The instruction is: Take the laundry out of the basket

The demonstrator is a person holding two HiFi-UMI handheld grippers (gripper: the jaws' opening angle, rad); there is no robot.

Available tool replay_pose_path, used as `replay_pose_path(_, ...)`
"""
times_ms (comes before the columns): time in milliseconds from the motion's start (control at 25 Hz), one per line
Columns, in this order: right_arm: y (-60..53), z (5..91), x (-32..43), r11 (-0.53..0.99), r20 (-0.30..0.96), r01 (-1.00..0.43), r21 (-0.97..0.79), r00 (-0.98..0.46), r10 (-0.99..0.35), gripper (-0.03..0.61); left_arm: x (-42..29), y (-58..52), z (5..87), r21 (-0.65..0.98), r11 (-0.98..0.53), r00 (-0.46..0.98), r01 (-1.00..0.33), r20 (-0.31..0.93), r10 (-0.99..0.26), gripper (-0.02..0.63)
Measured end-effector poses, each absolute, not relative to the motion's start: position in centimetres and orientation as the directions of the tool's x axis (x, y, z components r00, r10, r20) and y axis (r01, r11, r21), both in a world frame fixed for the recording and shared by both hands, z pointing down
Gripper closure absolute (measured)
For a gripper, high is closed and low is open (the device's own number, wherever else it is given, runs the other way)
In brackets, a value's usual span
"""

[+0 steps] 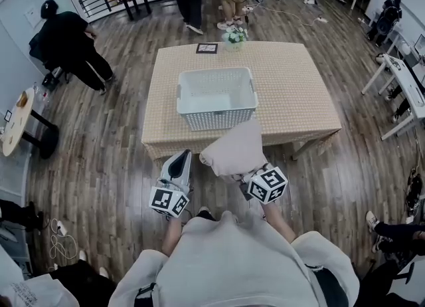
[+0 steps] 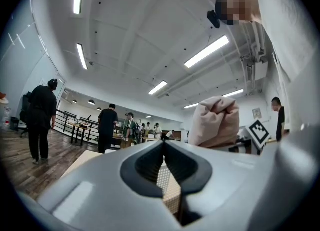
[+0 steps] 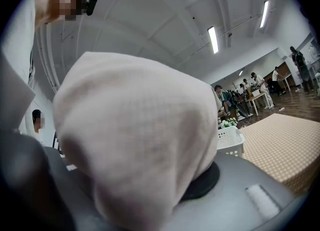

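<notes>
From the head view, the one white basket on the worktop looks emptied, and the one beige cloth hangs bunched from the right claw past the near edge, over the floor. In the left gripper view, the left claw is clenched on nothing. In the right gripper view, two jaws are clamped on a thick wad of cloth. If that bite is shallow, the wad could slide free and drop to the floor, not the worktop.
</notes>
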State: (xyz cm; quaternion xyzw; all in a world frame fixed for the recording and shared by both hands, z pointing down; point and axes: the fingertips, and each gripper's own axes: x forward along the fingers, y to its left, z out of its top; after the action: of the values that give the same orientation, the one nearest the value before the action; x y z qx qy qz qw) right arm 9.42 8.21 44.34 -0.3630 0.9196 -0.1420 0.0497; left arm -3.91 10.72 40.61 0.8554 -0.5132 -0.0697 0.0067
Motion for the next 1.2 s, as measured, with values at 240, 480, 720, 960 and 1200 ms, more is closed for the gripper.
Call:
replay_pose_path(240, 8.4, 44.6, 9.3, 0.646, 0.032, -0.696, -0.313, -0.688, -0.725, 0.4, -4.8, 10.1, 40.8, 0.096, -0.504, 0.495, -0.858, -0.102, -0.863, 0.604)
replay_pose_path(480, 8.6, 44.8, 8.4, 0.607, 0.049, -0.729, -0.316, -0.652, -0.757, 0.402, -6.5, 9.7, 40.8, 0.097, -0.52, 0.512, -0.849, -0.099, -0.853, 0.604)
replay_pose_path(720, 8.4, 44.7, 7.9, 0.601, 0.05, -0.741, -0.3, -0.641, -0.766, 0.402, -7.1, 9.4, 40.4, 0.079, -0.531, 0.522, -0.844, -0.109, -0.846, 0.604)
replay_pose_path(960, 8.4, 44.3, 7.1, 0.607, 0.05, -0.739, -0.293, -0.646, -0.762, 0.401, -7.9, 9.8, 40.2, 0.087, -0.524, 0.515, -0.847, -0.11, -0.85, 0.604)
replay_pose_path(1200, 8.6, 44.1, 6.4, 0.617, 0.054, -0.732, -0.288, -0.656, -0.753, 0.402, -8.3, 10.0, 40.1, 0.09, -0.519, 0.51, -0.85, -0.112, -0.853, 0.604)
